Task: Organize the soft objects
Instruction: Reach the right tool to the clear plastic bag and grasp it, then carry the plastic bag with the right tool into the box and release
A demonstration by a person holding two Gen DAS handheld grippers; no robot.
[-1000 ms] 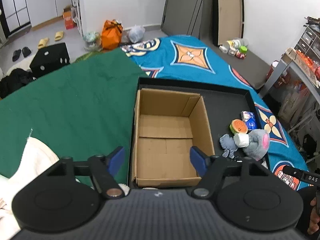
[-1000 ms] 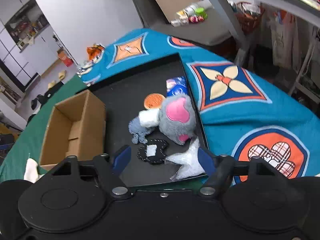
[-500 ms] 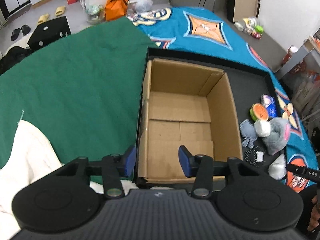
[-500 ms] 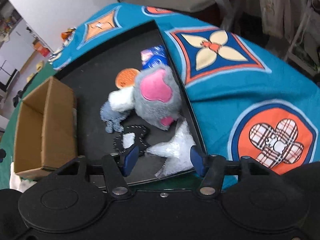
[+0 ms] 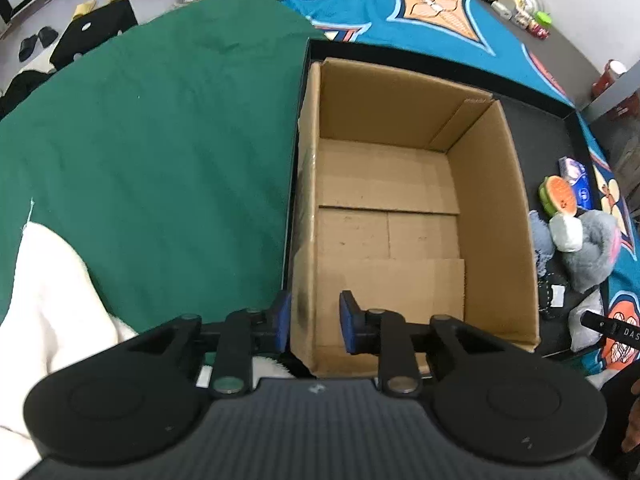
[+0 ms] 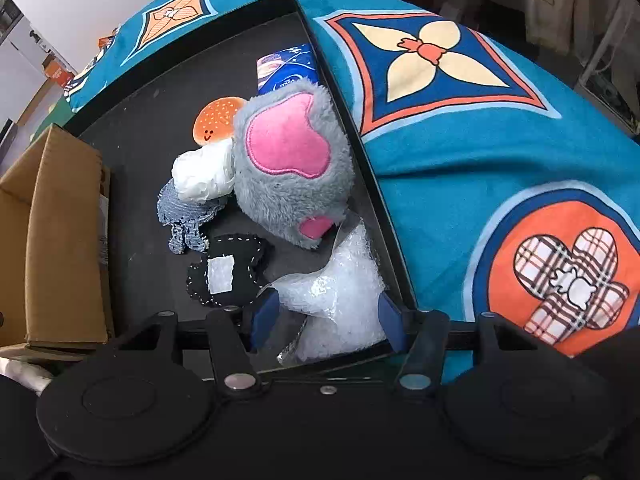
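At the near left wall of the cardboard box (image 5: 404, 216), the left gripper (image 5: 314, 322) has just narrowed astride it, contact unclear. Right of the box, the right gripper (image 6: 326, 312) has closed slightly around the white bubble-wrap bundle (image 6: 340, 300), not yet squeezing; pickup appears imminent.

Legible text is scarce — white letters "DAS" on a black bar (image 5: 612, 330) at the left-wrist view's right edge, cut off there. Print on the blue packet (image 6: 286, 70) is unreadable.

Left wrist view steeply down, close over cardboard box (image 5: 400, 208), right wrist view close over black tray (image 6: 132, 128), both sharing these
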